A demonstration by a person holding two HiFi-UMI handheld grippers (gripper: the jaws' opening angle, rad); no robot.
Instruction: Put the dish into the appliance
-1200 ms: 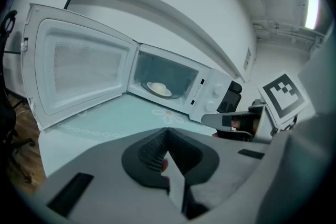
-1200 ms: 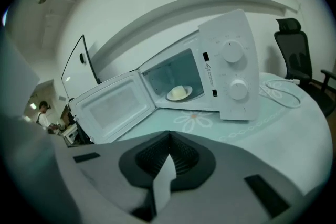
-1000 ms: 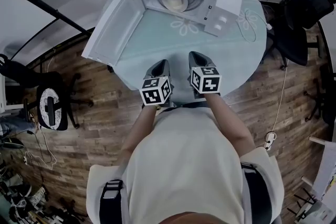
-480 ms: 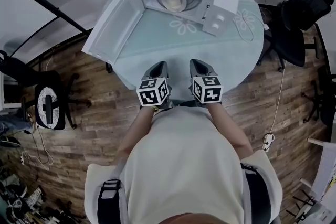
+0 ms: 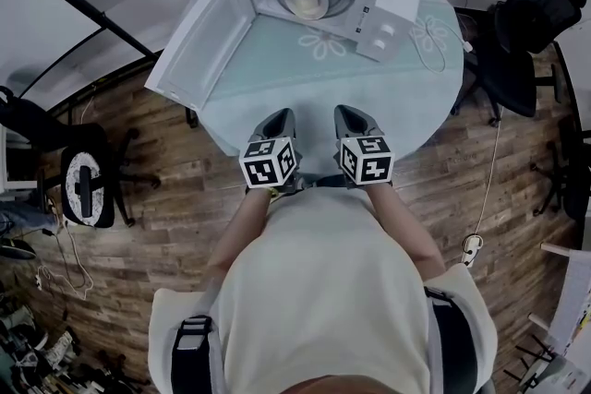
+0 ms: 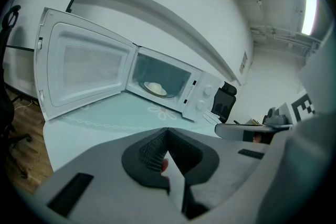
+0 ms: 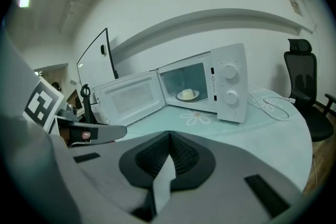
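**Inspector:** Now, nearest first. What state are the tools in?

**Assistant:** The left gripper [image 6: 167, 130] has its jaws pressed together with nothing between them. The right gripper [image 7: 169, 135] is likewise clenched on nothing (in each gripper view the pads meet along a single line). The two are held side by side but apart, over the near edge of the round table [image 5: 406, 120]. The left marker cube [image 5: 270, 161] and the right marker cube [image 5: 367, 159] sit at the ends nearest the person's chest. Neither gripper touches the table top.

**Inspector:** And the surface beyond them?

**Assistant:** It is pale green, with a daisy print [image 5: 323, 44] just in front of the appliance. No loose items lie between the grippers and the appliance.

**Inspector:** The appliance itself?

**Assistant:** A white microwave oven [image 7: 228, 81] stands on the far part of the table. Its door [image 7: 128, 97] is swung wide open to the left in the head view, and its outer corner overhangs the table rim. Two control knobs [image 7: 230, 69] sit one above the other on the panel to the right of the cavity.

**Inspector:** Where is the dish?

**Assistant:** The dish [image 7: 188, 95] is inside the cavity, resting flat, well apart from both grippers. It carries a pale mound, and I cannot tell what that is.

**Inspector:** Anything further back?

**Assistant:** A white cable [image 7: 270, 102] lies looped on the table to the right of the oven. A black office chair [image 7: 300, 78] stands on the wooden floor [image 5: 166, 226] beyond the table's right side.
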